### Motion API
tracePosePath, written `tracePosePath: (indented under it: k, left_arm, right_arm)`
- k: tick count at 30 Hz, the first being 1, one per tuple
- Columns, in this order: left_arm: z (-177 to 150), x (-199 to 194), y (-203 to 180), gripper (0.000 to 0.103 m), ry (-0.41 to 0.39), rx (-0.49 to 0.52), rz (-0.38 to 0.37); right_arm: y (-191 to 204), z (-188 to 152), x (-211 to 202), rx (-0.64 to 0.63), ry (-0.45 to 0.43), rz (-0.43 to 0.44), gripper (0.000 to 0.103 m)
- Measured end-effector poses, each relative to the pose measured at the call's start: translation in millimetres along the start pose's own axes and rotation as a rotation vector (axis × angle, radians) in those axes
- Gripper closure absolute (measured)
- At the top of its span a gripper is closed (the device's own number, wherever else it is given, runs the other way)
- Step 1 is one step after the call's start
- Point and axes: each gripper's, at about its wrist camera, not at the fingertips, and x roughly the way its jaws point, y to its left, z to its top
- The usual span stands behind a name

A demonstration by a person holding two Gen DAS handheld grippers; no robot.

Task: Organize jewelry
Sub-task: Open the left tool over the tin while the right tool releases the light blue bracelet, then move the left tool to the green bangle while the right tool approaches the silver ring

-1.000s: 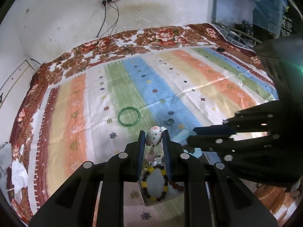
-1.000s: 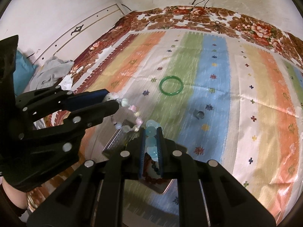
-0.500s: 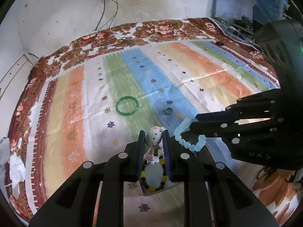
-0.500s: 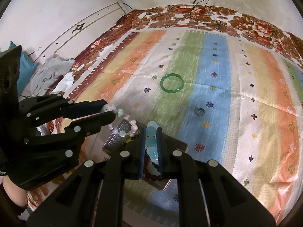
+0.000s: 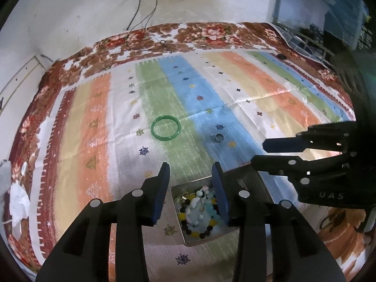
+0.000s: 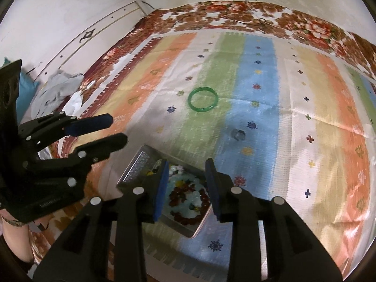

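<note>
Both tools are hovering over a shallow metal tray (image 5: 256,181) that is lying on a striped mat (image 5: 235,89) spread across a floral bedspread (image 5: 204,33).

Left wrist view: the left tool (image 5: 190,171) is standing released above the tray, its jaws having just been opening, with nothing between the blue pads (image 5: 162,192). Below the gap, a heap of beaded bracelets (image 5: 199,209) is lying in the tray: pale blue beads, pink-and-white beads, and a strand of dark and yellow beads. The right tool (image 5: 270,152) is reaching in from the right edge, its jaws parted and empty.

Right wrist view: the right tool (image 6: 188,166) is likewise standing released, its jaws having just been opening, with nothing pressed between the pads. Dark red beads and pale blue beads are resting in the tray (image 6: 138,164) beneath it. The left tool (image 6: 115,131) is showing at the left, open and empty.

Beyond the tray, a green bangle (image 5: 166,128) is lying flat on the green stripe, well apart from the tray. A small ring (image 5: 219,138) is lying on the blue stripe, between the bangle and the right tool, apart from both. Crumpled cloth (image 6: 54,91) is lying by the wall at the bed's edge.
</note>
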Motion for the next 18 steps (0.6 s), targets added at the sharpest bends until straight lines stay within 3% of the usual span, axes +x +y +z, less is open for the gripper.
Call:
tracePosePath:
  k: [10,16,18]
  left_arm:
    - [14.5,19.9,17.0,0.06,0.039,-0.048,0.016]
    - [19.8,30.1,19.7,0.059,0.059,-0.029,0.038]
    - [20.8,33.1,21.9,0.059,0.065,-0.033,0.04]
  right_arm:
    - [-14.0,7.4,7.3,0.043,0.005,-0.024,0.056]
    - [-20.2,14.1,12.0,0.044,0.005,-0.064,0.055]
    - [-20.4,16.1,13.2,0.036,0.004,-0.092,0.05]
